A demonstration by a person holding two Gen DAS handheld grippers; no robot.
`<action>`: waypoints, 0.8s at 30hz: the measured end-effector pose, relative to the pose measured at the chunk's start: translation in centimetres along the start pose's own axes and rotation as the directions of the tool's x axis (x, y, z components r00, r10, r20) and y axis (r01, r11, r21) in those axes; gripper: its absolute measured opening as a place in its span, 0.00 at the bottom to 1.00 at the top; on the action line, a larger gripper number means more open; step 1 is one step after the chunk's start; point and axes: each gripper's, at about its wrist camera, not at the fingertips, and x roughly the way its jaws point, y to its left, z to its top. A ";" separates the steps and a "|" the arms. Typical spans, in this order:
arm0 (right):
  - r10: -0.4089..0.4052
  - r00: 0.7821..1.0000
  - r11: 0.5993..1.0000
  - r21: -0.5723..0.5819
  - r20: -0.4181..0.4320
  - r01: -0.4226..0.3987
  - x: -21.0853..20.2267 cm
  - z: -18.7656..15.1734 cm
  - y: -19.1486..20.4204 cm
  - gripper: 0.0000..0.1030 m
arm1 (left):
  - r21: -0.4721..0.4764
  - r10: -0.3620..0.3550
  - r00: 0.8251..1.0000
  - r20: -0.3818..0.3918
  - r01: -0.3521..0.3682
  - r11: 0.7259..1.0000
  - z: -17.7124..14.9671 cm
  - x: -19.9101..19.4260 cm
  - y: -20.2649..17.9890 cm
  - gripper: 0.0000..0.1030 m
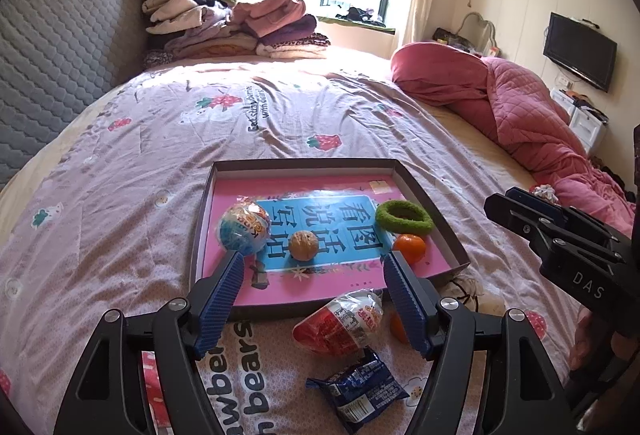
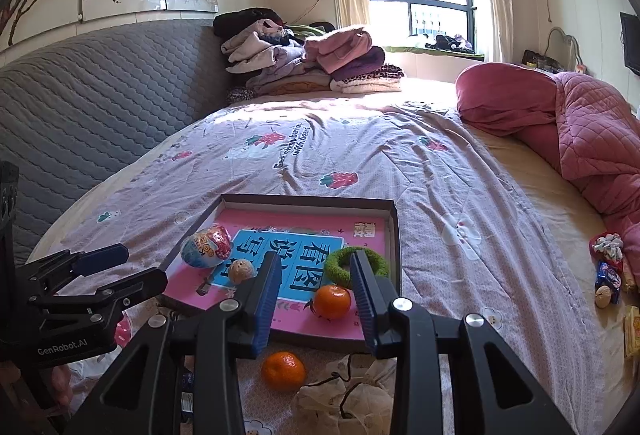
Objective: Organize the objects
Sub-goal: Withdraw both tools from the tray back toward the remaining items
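A wide bed (image 1: 120, 195) under a lilac strawberry-print sheet fills the room, with a grey quilted headboard, folded clothes (image 1: 224, 23) by the window and a rolled pink quilt (image 1: 520, 107) far beyond the right hand-held gripper (image 2: 314, 275). Just ahead of both grippers lies a shallow dark tray (image 1: 424, 195), its long axis running away from them, lined with a pink and blue book cover. In it, beyond the left hand-held gripper (image 1: 314, 267), sit a wrapped toy egg (image 1: 244, 229) at the left fingertip, a walnut (image 1: 303, 245) between the jaws' line, a green ring (image 1: 404, 217) and an orange (image 1: 409, 248) near the right fingertip. Below that gripper, on the sheet outside the tray, a red-wrapped egg (image 1: 340, 323) lies tilted with its narrow end toward the tray, beside a blue snack packet (image 1: 360, 391). The left jaws stand wide apart and empty; the right jaws are partly apart, holding nothing. Only the right wrist view shows fully a second orange (image 2: 283, 371) under the right gripper, a crumpled pale bag (image 2: 344, 399), and small items (image 2: 608, 271) far right by the quilt.
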 end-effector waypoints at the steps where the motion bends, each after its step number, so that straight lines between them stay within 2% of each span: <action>1: 0.000 1.000 1.000 -0.001 0.001 0.000 -0.1 0.0 0.0 0.35 | 0.003 0.003 1.000 -0.002 -0.003 1.000 -0.2 -0.1 -0.1 0.72; 24: -0.005 1.000 1.000 0.021 -0.022 0.006 -1.5 -2.1 -0.8 0.35 | -0.025 0.006 0.997 -0.075 -0.008 1.000 -3.9 -0.7 -0.5 0.72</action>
